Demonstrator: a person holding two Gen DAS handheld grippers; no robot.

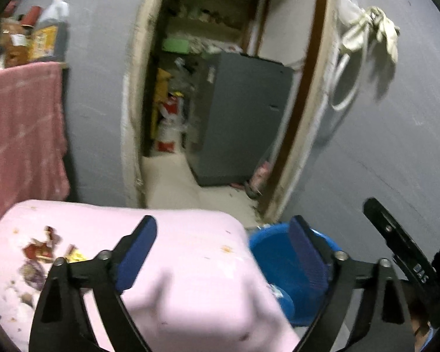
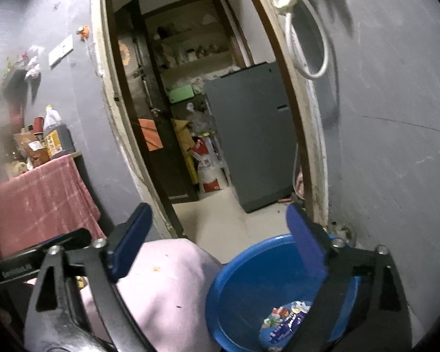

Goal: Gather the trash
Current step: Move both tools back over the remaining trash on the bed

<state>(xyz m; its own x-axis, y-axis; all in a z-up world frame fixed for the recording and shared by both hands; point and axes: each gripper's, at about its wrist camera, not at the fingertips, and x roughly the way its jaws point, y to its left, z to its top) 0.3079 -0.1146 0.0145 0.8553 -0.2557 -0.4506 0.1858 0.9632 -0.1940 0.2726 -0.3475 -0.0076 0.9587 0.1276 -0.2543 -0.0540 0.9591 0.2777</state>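
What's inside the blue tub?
In the blue tub lies one colourful printed wrapper near the bottom. The right gripper, open and empty, covers part of the tub, so anything under its finger stays hidden.

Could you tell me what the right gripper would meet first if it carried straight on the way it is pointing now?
Probably the blue basin: the open right gripper points slightly downward over its near rim, beside the pink table. Depth is unclear; it might pass over towards the doorway floor.

Black claw (image 1: pixel 223 252), blue pads (image 1: pixel 138 252), silver screws.
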